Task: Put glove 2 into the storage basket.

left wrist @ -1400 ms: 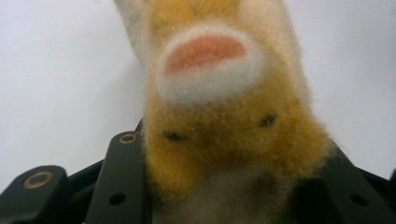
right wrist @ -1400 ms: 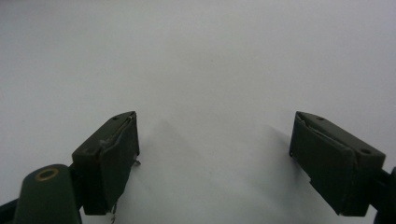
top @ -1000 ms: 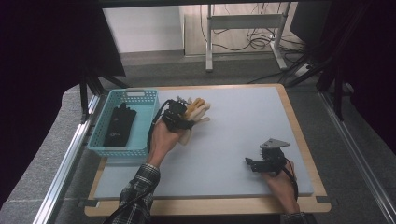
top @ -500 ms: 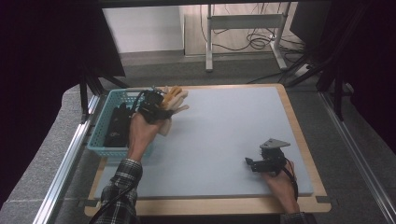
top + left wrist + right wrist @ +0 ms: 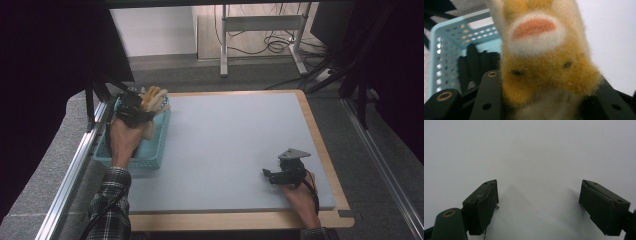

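Over basket [image 5: 150, 159]: plush toy [image 5: 152, 98] (orange) clamped inside left gripper [image 5: 131, 107].

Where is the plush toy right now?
In the high view the plush toy is at the table's left, clamped in the left tongs above the turquoise basket, where a black glove lies.

Left tool [image 5: 134, 107] holds plush toy [image 5: 152, 98] over basket [image 5: 156, 150].
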Demonstrator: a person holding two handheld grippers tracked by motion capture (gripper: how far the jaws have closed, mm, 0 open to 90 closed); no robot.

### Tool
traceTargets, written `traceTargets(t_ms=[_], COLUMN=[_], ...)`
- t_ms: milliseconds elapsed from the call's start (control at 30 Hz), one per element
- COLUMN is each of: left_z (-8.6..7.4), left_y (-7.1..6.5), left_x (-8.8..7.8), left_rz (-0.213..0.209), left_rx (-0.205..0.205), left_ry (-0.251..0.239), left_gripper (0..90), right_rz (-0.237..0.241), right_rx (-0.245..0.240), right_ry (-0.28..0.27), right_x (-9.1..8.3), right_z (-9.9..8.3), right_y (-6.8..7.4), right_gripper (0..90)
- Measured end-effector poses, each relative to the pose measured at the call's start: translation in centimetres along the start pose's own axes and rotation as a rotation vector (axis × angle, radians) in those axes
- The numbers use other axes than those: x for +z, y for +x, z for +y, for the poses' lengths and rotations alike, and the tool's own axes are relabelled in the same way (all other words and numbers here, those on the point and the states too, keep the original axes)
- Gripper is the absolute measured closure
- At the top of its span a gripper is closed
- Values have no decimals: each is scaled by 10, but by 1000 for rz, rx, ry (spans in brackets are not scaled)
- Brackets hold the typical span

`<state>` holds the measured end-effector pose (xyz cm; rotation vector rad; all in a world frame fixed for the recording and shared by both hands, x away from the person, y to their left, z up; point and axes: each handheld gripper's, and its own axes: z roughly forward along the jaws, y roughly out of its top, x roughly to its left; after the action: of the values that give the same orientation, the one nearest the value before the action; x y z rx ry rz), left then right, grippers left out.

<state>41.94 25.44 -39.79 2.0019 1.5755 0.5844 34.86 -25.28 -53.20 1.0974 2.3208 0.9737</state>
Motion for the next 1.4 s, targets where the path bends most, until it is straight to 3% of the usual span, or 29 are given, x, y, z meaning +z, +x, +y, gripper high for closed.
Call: traceTargets(t_ms=[133,333,467,867,1267,1400], left_z=[-6,-14,-16,-16,-16,-17], left_y=[15,25,25,12,14,16], left_x=[6,28,41,85,109,117], left_rz=[18,33,26,20,14,-25], left_rx=[-40,-60,-64,-29,-42,-64], left_ry=[21,77,103,213,300,346], left_gripper=[549,548,547,543,528,511], right_rz=[0,0,1,2,3,1], right_rx=[0,0,1,1,1,1], right_ry=[0,0,0,0,-1,0], right_x=[0,0,0,0,0,0], right_z=[0,0,0,0,0,0], right_y=[0,0,0,0,0,0], right_gripper=[155,155,155,155,155,154])
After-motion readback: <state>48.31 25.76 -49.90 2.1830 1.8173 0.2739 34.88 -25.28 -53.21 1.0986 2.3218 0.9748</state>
